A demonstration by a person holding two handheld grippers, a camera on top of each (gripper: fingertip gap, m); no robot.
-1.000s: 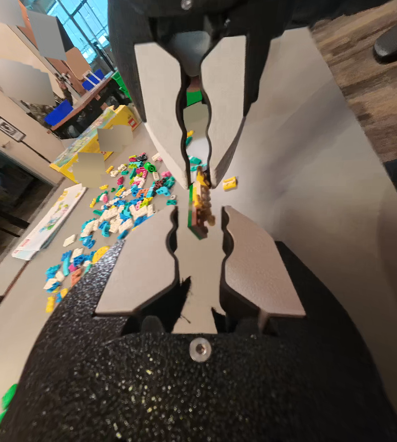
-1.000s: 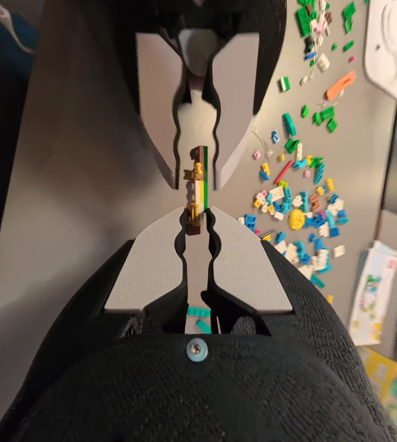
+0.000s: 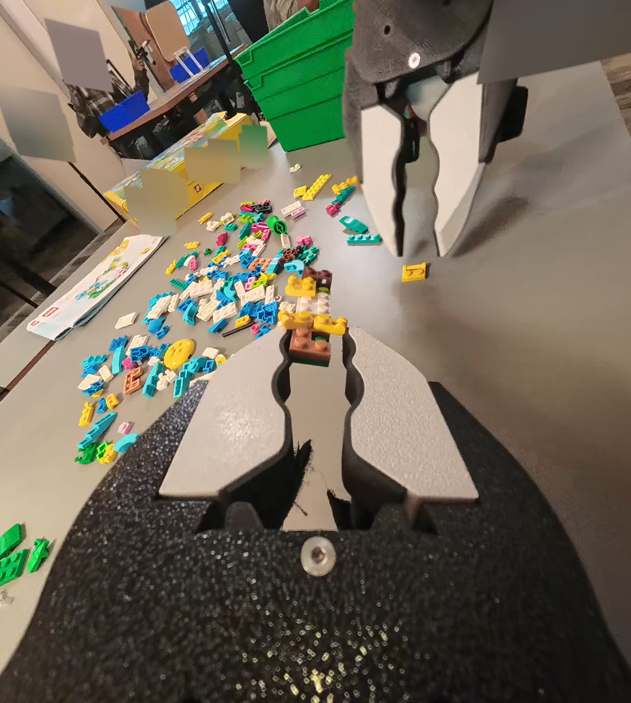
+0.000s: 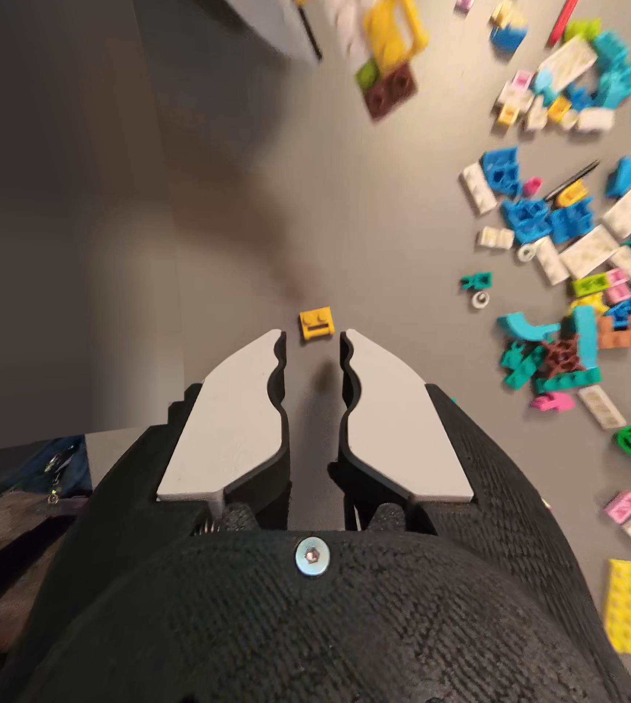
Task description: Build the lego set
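A partly built lego assembly (image 3: 308, 317) is gripped at its near end between the fingers of the left gripper (image 3: 313, 344). Its long axis runs away from the fingers toward the far side of the counter (image 3: 534, 342), the brown and green end nearest, white plates in the middle, dark brown at the far tip. Three yellow clip pieces are counted on it: two just past the fingertips, one farther out.

The right gripper (image 4: 312, 334) is held above the counter with its fingers parted and nothing between them. One small yellow plate (image 4: 316, 322) lies flat on the counter just beyond the fingertips, roughly centred on the gap, not touched.

Loose bricks (image 3: 211, 304) are scattered to the left in the left wrist view. One instruction booklet (image 3: 97, 285) and stacked green bins (image 3: 298, 83) are seen farther off.
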